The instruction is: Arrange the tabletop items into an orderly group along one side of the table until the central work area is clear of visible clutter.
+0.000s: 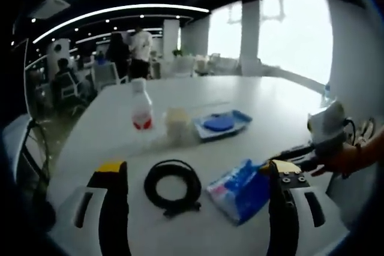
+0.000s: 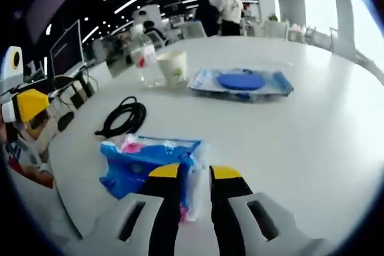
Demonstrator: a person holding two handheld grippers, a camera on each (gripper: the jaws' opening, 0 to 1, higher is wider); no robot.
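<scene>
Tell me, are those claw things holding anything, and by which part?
The right gripper pinches the blue packet at its near right edge. The left gripper stands open, holding nothing.

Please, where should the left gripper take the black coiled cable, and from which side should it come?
Grip the black coiled cable at the bunched part nearest the left gripper, where the strands overlap. It lies flat on the table, so probably come from above, one jaw inside the ring and one outside. The jaws stand wide open.
</scene>
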